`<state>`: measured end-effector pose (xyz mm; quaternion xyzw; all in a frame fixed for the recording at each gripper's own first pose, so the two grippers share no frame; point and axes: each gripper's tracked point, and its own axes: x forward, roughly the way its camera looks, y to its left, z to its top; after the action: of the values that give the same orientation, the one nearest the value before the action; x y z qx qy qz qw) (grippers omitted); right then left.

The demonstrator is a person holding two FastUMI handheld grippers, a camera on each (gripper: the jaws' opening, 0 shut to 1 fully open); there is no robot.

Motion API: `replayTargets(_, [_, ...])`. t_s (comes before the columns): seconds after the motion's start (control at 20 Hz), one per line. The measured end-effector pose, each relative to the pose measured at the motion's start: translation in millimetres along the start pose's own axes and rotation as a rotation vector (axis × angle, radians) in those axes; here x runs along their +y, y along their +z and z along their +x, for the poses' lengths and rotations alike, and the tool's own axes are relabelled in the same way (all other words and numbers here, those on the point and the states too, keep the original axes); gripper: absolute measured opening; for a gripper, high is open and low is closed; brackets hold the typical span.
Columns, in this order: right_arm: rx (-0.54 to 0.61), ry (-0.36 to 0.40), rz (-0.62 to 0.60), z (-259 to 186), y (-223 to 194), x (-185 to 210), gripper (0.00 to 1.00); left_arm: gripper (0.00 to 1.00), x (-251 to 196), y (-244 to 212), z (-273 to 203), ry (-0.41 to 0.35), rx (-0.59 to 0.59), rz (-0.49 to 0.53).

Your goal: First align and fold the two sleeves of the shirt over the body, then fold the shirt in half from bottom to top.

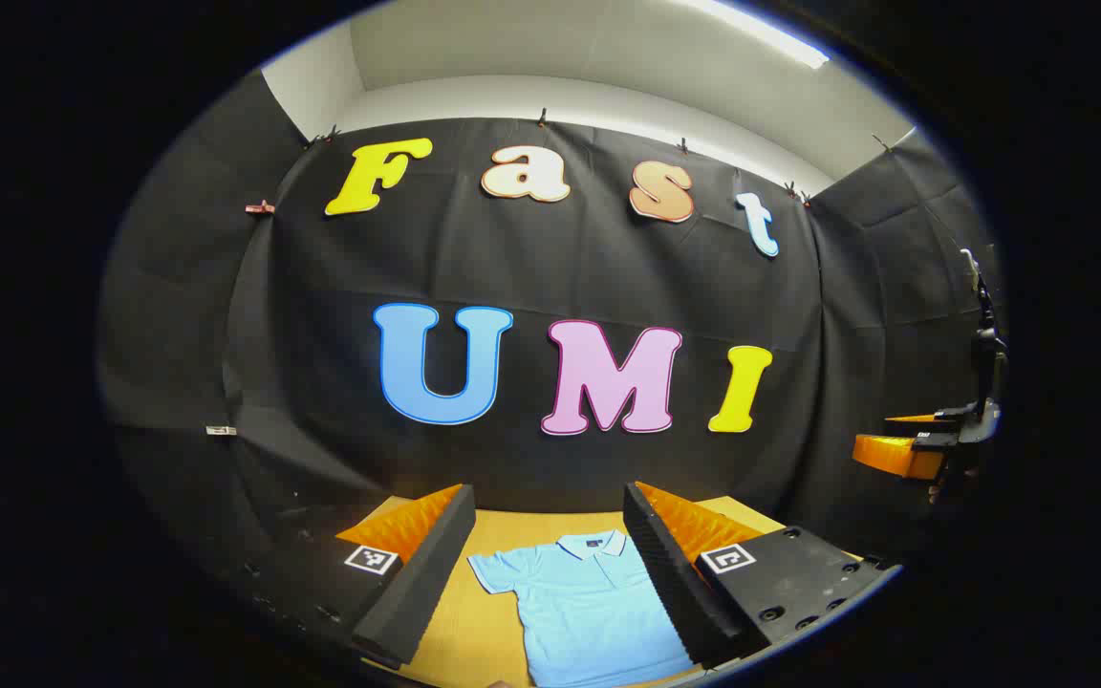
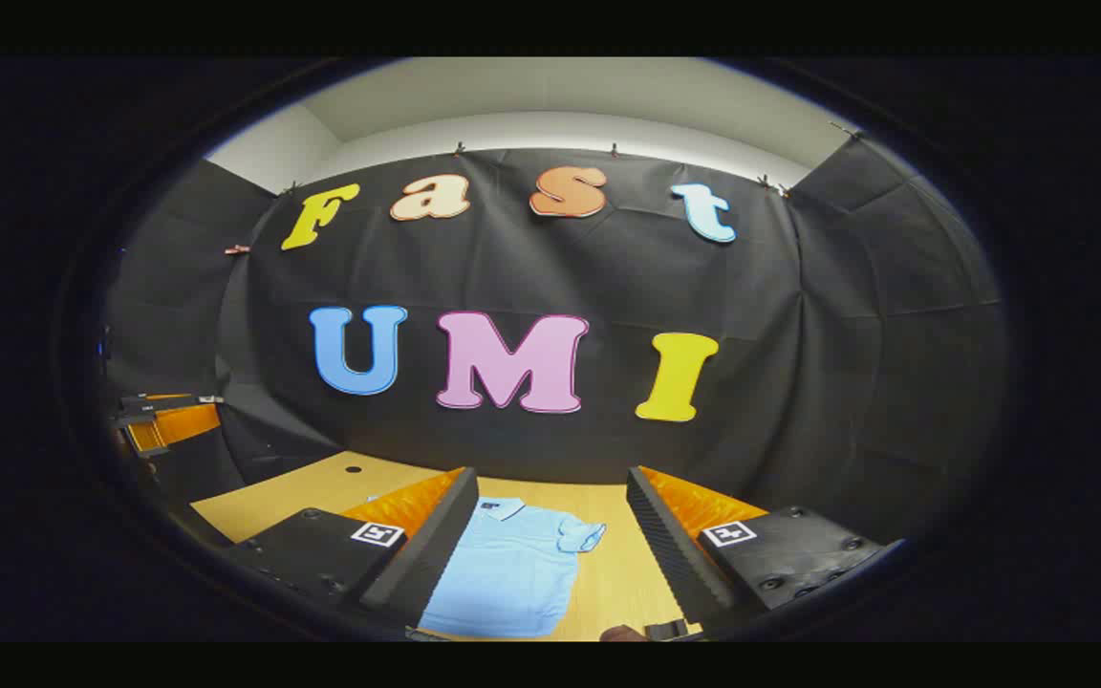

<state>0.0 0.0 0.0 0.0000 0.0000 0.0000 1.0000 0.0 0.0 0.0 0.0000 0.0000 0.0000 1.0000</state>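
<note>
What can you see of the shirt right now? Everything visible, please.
The shirt is a light blue short-sleeved polo with a paler striped collar, soft knit by the look. It lies flat and unfolded on the wooden table, collar toward the booth's back wall. In the left gripper view one sleeve sticks out sideways; the right gripper view shows the other sleeve spread too. Both grippers' fingers frame it from above, open, apparently not touching it. Its hem is cut off from view.

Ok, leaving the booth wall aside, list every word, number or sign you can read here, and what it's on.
No legible text.
Polo shirt: dark tag at the collar, too small to read.
Left gripper: square black-and-white markers, patterns, not words.
Right gripper: similar square markers, no words.
</note>
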Motion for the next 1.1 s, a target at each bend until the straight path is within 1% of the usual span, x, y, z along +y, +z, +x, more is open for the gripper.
replayTargets(0.15, [0.001, 0.005, 0.0, 3.5, 0.8, 3.7, 0.99, 0.99, 6.9, -0.5, 0.7, 0.011, 0.003, -0.003])
replayTargets(0.2, [-0.002, 0.009, 0.0, 4.4, 3.0, 5.5, 0.97, 0.99, 8.3, -1.6, 1.1, 0.013, 0.006, -0.003])
replayTargets(0.35, [-0.002, 0.011, -0.007, 9.6, 3.7, 6.2, 0.97, 0.99, 14.7, 1.0, 2.3, 0.024, 0.001, -0.004])
replayTargets(0.45, [-0.003, 0.009, 0.002, 13.0, 6.2, 6.9, 0.99, 0.99, 16.8, 1.9, 3.1, 0.026, -0.001, -0.01])
replayTargets(0.5, [-0.005, 0.007, 0.006, 14.5, 7.8, 6.7, 0.97, 0.99, 18.2, 0.1, 3.3, 0.027, 0.0, -0.011])
replayTargets(0.7, [0.002, 0.01, -0.002, 21.4, 4.1, 10.7, 0.96, 0.99, 24.4, -3.4, 5.7, 0.034, 0.01, -0.008])
replayTargets(1.0, [0.024, 0.023, -0.022, 48.1, 2.9, 4.7, 0.97, 0.99, 34.0, -2.5, 12.5, 0.048, 0.001, -0.021])
replayTargets(1.1, [0.039, 0.037, -0.008, 59.7, -2.1, 3.5, 0.97, 0.99, 37.2, -3.0, 14.8, 0.054, 0.0, -0.021])
